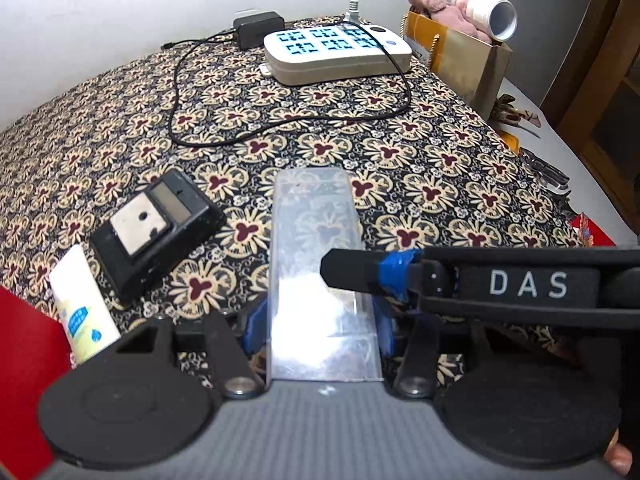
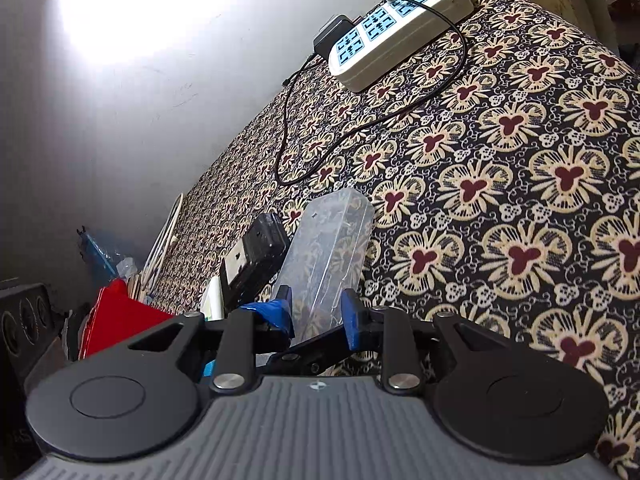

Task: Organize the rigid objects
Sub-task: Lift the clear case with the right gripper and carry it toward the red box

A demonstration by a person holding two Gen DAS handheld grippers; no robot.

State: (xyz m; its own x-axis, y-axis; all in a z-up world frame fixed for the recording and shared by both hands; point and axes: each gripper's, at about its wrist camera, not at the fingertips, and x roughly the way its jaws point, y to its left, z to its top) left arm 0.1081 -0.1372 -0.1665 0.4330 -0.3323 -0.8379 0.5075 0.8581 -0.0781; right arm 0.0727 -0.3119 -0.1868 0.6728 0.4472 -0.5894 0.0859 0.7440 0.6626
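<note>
Clutter around the flowered cloth

A white power strip (image 1: 338, 54) lies near the far edge of the flowered tablecloth (image 1: 440, 168), a black adapter (image 1: 258, 28) beside it, its black cord (image 1: 280, 120) looping across the cloth. At the far right corner stands a paper bag (image 1: 472, 64) holding a pink plush (image 1: 436, 4) and a white tube (image 1: 494, 14).

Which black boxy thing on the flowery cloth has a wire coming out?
The black charger at the back, beside the white power strip. The nearer black box has none.
</note>
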